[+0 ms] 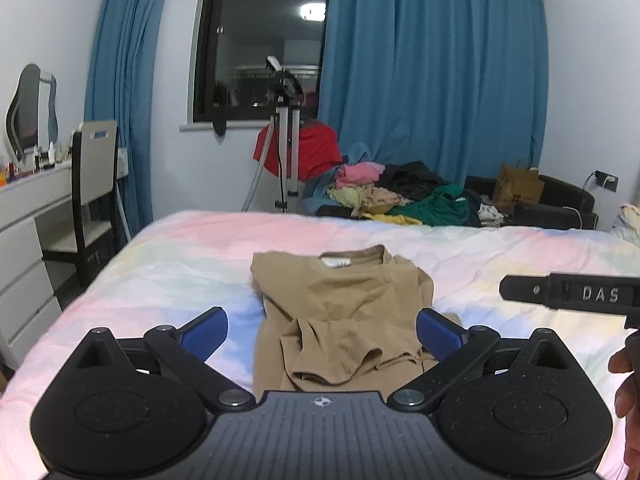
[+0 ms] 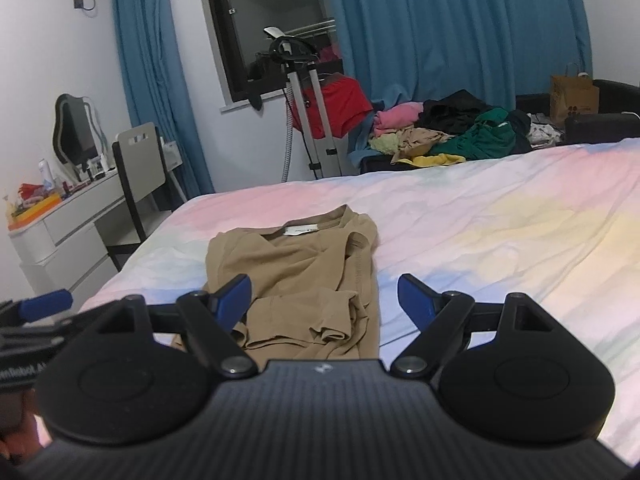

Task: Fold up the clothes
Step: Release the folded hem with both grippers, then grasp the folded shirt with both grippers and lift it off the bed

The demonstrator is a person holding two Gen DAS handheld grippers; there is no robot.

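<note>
A tan T-shirt (image 1: 340, 312) lies on the pastel bed sheet (image 1: 160, 264), its sides and sleeves folded in over the middle, collar and white label at the far end. My left gripper (image 1: 322, 330) is open and empty, held just above the shirt's near end, its blue pads either side of it. In the right wrist view the same shirt (image 2: 296, 276) lies ahead and slightly left. My right gripper (image 2: 324, 298) is open and empty above the shirt's near right part. The right gripper's black body also shows at the right of the left wrist view (image 1: 568, 294).
A pile of mixed clothes (image 1: 400, 196) lies on a dark sofa beyond the bed, with a brown paper bag (image 1: 518, 190). A garment steamer stand (image 1: 286, 140) with a red garment stands by the window. A white desk (image 1: 28, 216) and chair (image 1: 86, 184) stand at the left.
</note>
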